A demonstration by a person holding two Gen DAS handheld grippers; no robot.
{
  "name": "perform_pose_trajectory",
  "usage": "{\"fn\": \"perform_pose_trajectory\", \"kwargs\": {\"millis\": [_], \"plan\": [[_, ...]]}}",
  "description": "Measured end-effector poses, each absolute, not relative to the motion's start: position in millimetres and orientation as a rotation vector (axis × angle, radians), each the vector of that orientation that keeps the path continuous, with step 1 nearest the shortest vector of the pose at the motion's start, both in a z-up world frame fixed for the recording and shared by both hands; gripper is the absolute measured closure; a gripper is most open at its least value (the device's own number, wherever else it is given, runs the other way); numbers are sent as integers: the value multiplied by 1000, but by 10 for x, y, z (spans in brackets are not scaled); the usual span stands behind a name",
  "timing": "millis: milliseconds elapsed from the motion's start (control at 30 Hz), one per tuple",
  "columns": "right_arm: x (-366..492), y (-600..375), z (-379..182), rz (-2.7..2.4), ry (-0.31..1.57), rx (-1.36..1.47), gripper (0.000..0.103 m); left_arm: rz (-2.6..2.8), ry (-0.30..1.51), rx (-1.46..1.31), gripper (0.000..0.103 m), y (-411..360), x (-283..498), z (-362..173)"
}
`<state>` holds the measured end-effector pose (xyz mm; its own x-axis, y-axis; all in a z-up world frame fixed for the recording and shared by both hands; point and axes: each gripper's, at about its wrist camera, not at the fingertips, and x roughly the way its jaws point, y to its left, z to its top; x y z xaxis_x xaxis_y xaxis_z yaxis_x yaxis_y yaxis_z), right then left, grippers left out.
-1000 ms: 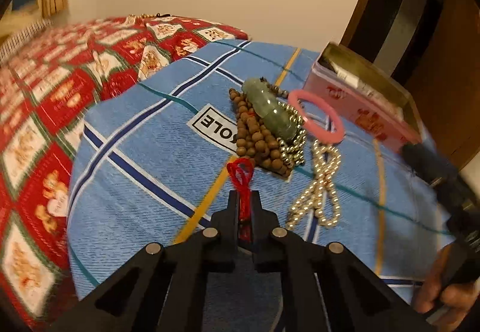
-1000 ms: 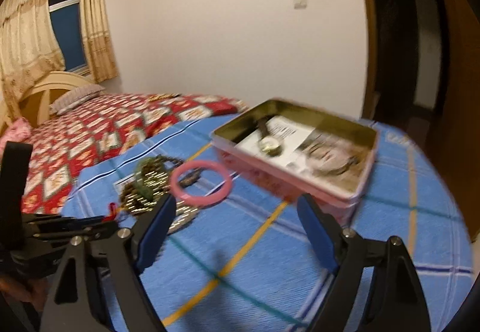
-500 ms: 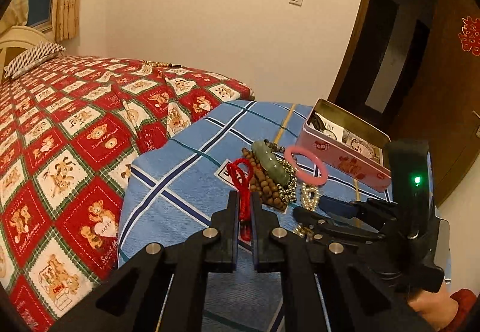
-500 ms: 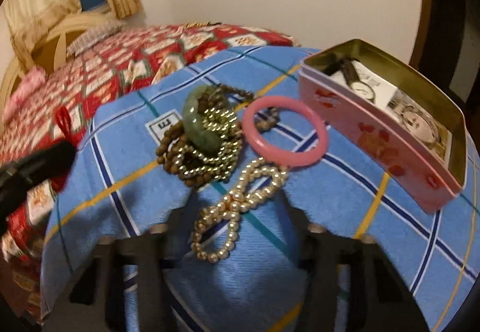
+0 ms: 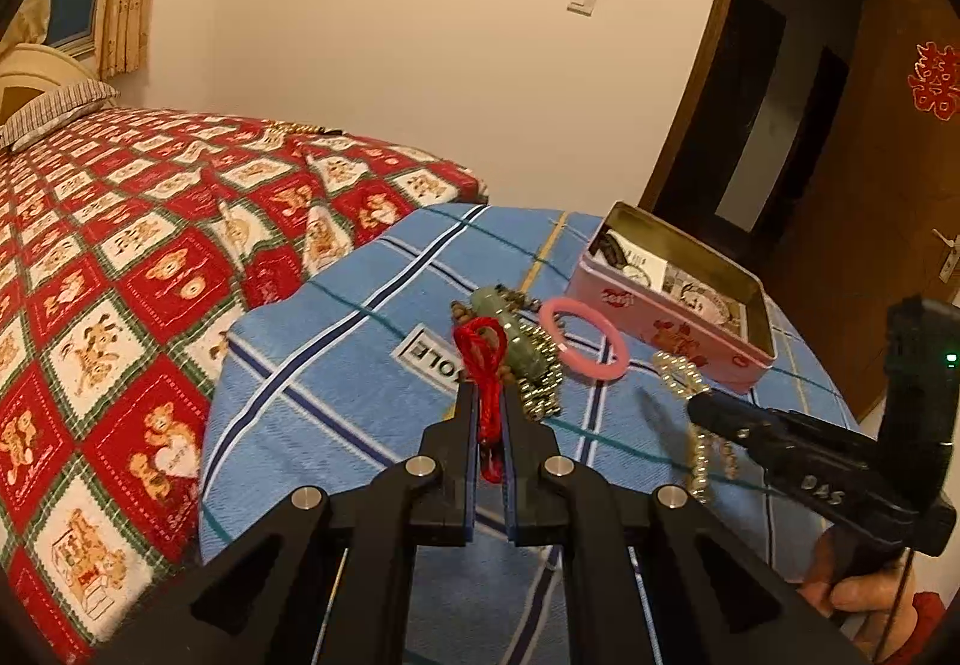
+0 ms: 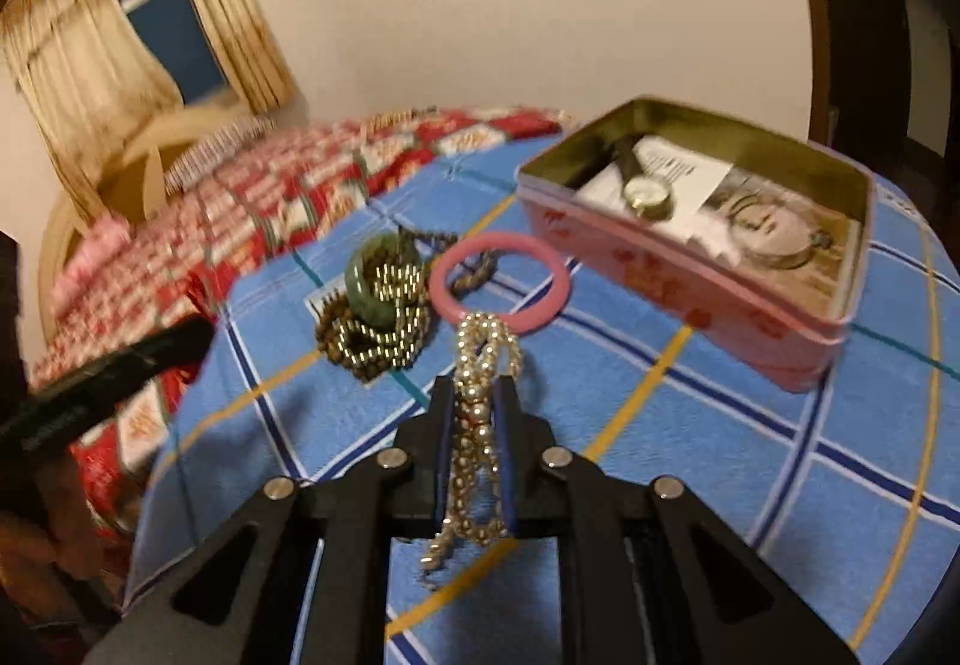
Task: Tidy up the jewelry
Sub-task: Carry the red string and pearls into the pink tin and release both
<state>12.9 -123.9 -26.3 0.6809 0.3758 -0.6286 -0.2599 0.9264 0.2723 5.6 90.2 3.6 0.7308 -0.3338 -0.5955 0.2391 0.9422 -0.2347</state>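
My left gripper (image 5: 486, 395) is shut on a red cord bracelet (image 5: 480, 347), held above the blue checked cloth (image 5: 336, 365). The jaws of my right gripper (image 6: 477, 389) are closing on a pearl necklace (image 6: 480, 365) that lies between them and hangs down from them; it also shows as a pearl necklace (image 5: 678, 371) in the left wrist view. A green jade bangle (image 6: 372, 284) lies on a pile of brown and gold beads (image 6: 372, 335). Beside it lies a pink bangle (image 6: 498, 281). The open pink tin (image 6: 678, 269) holds a watch (image 6: 645, 191).
A bed with a red patterned quilt (image 5: 120, 245) lies left of the blue cloth. A wall is behind, and a dark wooden door (image 5: 852, 197) is to the right. A person's hand (image 5: 858, 593) holds the right gripper's handle.
The right gripper dropped over the pearl necklace and its jaws came together around it, lifting one end. The left gripper rose with the red cord bracelet, so the table looks farther away.
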Motion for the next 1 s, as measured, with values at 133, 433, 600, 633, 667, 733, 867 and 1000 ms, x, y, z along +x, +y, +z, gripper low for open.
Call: {"fn": "perform_pose_trajectory", "kwargs": {"millis": [133, 433, 600, 633, 667, 733, 867, 1000], "plan": [[47, -1355, -126, 350, 675, 210, 88, -343, 668, -136, 98, 785, 59, 66], [81, -1733, 288, 299, 545, 271, 88, -436, 610, -102, 98, 342, 237, 289], [298, -2025, 576, 225, 457, 267, 88, -494, 578, -68, 98, -127, 541, 444], [375, -2097, 611, 207, 442, 274, 88, -506, 575, -70, 98, -214, 604, 456], [419, -2151, 623, 192, 434, 275, 88, -519, 578, -71, 98, -315, 676, 461], [528, -2246, 607, 150, 423, 270, 88, -538, 587, -69, 98, -529, 823, 439], [798, -2402, 393, 95, 452, 314, 87, -541, 625, -55, 98, -902, 1098, 297], [965, -2485, 192, 69, 491, 352, 87, -523, 667, -41, 98, -1087, 1278, 166]]}}
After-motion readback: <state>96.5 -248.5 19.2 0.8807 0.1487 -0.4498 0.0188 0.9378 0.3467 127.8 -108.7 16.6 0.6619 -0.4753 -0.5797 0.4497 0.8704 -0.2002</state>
